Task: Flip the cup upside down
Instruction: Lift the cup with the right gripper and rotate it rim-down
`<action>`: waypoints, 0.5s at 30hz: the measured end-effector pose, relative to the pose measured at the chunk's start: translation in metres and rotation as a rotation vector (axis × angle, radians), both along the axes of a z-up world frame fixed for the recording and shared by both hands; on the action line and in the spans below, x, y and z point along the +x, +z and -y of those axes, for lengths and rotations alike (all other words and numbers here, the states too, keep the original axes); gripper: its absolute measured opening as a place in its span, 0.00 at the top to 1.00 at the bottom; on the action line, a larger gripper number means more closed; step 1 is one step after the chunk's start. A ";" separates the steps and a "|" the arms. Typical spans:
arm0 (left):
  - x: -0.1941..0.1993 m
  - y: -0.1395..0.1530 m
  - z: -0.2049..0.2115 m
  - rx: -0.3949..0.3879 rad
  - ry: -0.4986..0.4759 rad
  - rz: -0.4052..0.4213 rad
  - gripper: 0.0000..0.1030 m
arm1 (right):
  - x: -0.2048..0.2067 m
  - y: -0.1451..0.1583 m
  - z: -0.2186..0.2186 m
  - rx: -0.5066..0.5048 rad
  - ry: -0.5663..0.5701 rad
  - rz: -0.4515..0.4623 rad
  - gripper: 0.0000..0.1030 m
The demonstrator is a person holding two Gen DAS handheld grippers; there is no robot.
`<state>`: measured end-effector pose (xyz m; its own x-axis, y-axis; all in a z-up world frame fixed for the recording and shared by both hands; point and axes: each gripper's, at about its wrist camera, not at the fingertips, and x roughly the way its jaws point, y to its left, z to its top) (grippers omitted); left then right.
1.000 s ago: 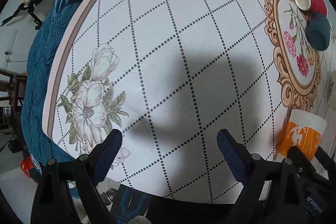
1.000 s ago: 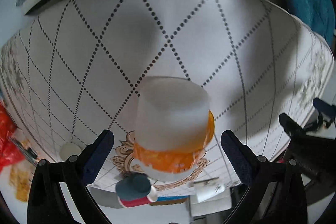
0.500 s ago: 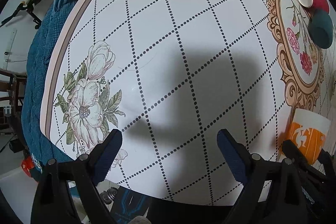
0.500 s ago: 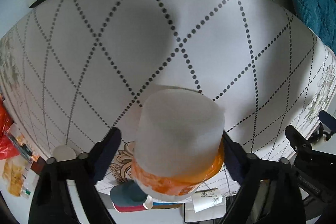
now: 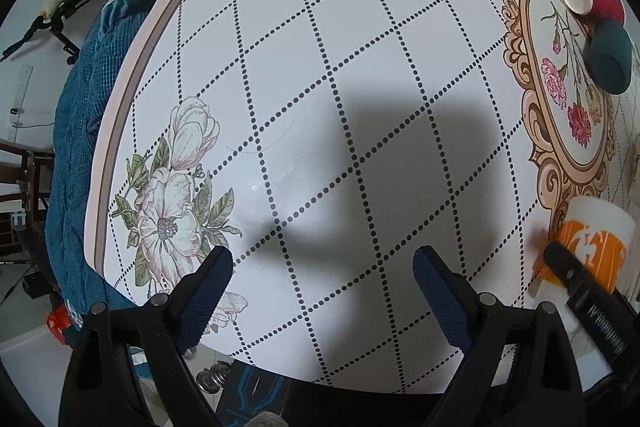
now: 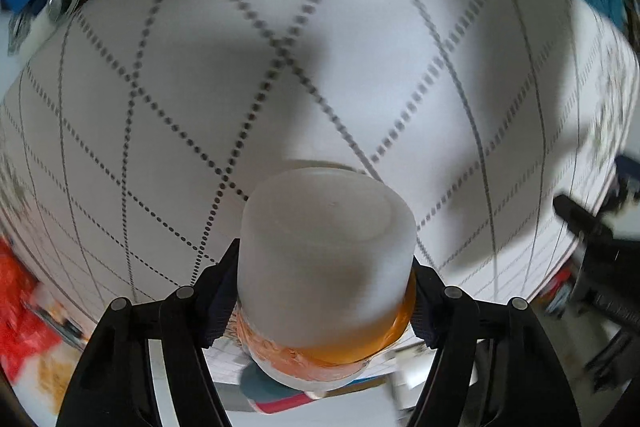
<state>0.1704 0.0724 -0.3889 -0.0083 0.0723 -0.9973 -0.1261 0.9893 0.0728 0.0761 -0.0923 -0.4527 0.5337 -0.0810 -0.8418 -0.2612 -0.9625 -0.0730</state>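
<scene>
- Right gripper [image 6: 326,291] jaws clamp the orange-banded cup [image 6: 326,267].
- Left gripper [image 5: 323,293] jaws gape over bare counter [image 5: 320,75]; red cup [image 5: 596,1] and teal cup [image 5: 610,61] at two o'clock.
- Counter edge curves at nine o'clock.

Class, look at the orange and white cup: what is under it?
The orange and white cup, gripped by the right tool, has the patterned table beneath. Whether they touch, and the cup's inside, are hidden.

The left wrist view looks down across the white diamond-patterned round table [image 5: 360,47] from its edge; the right wrist view sits very close — facing back over it — sharing the white orange-banded cup [image 6: 324,267] [image 5: 596,247].
</scene>
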 end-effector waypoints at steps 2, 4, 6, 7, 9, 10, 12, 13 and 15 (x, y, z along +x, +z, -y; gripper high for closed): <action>0.002 0.001 -0.001 0.002 0.000 0.003 0.10 | 0.010 0.003 -0.013 0.011 -0.094 -0.001 0.29; 0.003 0.003 -0.004 0.005 0.003 0.007 0.10 | 0.017 0.005 -0.026 0.026 -0.190 -0.002 0.29; 0.005 0.004 -0.005 0.004 0.006 0.010 0.10 | 0.027 0.007 -0.035 0.036 -0.285 -0.003 0.29; 0.006 0.006 -0.006 0.005 0.008 0.013 0.10 | 0.031 0.008 -0.039 0.038 -0.331 -0.004 0.29; 0.008 0.007 -0.007 0.008 0.009 0.016 0.10 | 0.043 0.008 -0.046 0.035 -0.445 -0.008 0.29; 0.009 0.008 -0.009 0.008 0.009 0.017 0.10 | 0.047 0.007 -0.049 0.035 -0.485 -0.011 0.29; 0.009 0.008 -0.010 0.008 0.007 0.019 0.10 | 0.060 0.007 -0.055 0.025 -0.601 -0.021 0.29; 0.010 0.009 -0.010 0.010 0.005 0.021 0.10 | 0.064 0.008 -0.060 0.019 -0.639 -0.023 0.29; 0.009 0.009 -0.009 0.013 -0.002 0.026 0.10 | 0.077 0.005 -0.059 0.011 -0.752 -0.031 0.29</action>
